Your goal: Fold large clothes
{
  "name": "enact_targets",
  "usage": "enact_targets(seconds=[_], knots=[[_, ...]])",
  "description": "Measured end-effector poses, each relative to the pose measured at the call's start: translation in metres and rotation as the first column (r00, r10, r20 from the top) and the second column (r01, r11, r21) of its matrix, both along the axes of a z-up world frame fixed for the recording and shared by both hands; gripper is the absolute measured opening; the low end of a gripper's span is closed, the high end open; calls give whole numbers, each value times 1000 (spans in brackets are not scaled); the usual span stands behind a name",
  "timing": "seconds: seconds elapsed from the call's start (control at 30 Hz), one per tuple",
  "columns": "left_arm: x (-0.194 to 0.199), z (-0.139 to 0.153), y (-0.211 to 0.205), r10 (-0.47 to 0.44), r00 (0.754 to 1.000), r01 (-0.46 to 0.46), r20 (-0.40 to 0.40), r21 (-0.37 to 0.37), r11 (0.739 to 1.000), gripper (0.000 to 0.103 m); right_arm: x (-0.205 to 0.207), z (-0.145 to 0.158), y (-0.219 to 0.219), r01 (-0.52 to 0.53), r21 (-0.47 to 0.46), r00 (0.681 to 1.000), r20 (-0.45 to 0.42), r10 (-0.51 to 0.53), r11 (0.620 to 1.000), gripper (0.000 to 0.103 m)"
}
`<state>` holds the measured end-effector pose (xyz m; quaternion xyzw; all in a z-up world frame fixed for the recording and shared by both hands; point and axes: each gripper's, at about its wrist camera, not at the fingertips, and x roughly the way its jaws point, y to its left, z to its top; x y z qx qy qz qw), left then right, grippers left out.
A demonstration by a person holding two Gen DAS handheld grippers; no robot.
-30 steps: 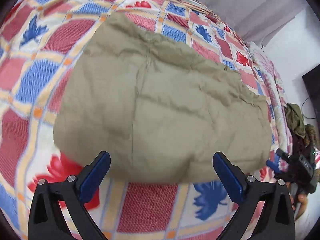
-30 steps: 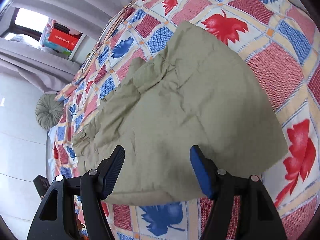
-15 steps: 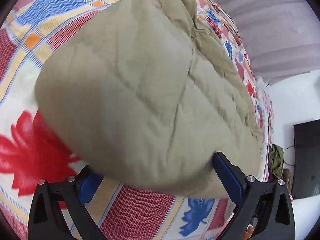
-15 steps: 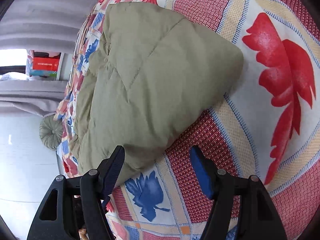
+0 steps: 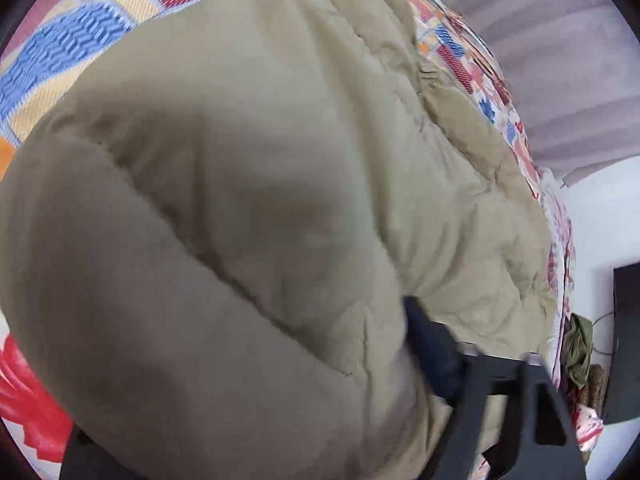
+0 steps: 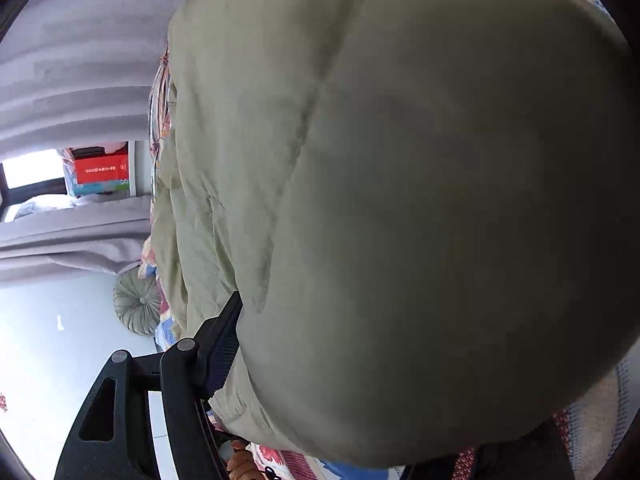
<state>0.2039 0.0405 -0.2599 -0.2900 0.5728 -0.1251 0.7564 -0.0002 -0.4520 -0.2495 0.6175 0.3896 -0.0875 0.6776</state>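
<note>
A padded olive-green garment lies folded on the patterned bedspread and fills both views; it also shows in the right wrist view. My left gripper is pushed into its near edge with the jaws wide apart; the padding bulges between them and hides the left finger, only the right blue pad shows. My right gripper is likewise open and pushed into the garment's edge; only its left pad shows.
Grey curtains hang beyond the bed. In the right wrist view a red box sits at a window and a round green cushion lies by the bed's edge. Dark clothes hang beside the bed at right.
Both grippers have moved down and forward onto the garment's near edge, from hovering above it to having the padding between their open jaws.
</note>
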Motion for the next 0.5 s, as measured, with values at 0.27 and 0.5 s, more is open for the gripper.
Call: enact_targets(seconds=[0.27,0.5], knots=[[-16,53,-13,-158,977,136,142,154,979,20,5,13,5,-15,18,999,40,15,1000,27],[-51,84,-1,-235,961,209,146,176,962,20,-18,36,17,-45,14,997,59,44,999,24]])
